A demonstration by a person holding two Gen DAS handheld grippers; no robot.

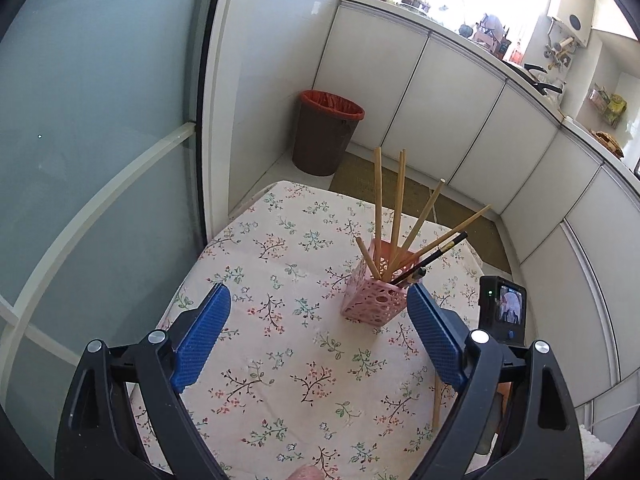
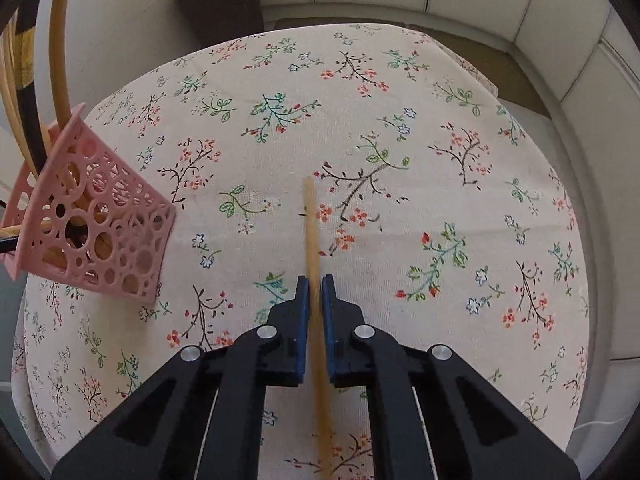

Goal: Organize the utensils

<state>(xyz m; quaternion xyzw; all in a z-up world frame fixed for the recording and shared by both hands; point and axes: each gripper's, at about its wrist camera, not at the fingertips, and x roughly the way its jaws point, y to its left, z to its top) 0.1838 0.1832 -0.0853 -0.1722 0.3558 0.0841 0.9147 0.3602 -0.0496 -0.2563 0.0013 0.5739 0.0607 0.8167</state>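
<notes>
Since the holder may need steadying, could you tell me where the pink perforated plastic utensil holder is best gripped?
Grip the pink perforated plastic utensil holder low, across two opposite flat walls, coming level from the near side. Its square body suits flat pads, and the chopsticks fanning from its top block any approach from above.

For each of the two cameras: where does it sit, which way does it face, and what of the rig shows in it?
Left wrist: on the left gripper, angled down across the floral tablecloth at the pink holder; its open blue fingers frame the view.
Right wrist: on the right gripper, looking steeply down at the cloth; its fingers are shut on a wooden chopstick.
Shared: tablecloth, pink holder with chopsticks, brown bin.
</notes>
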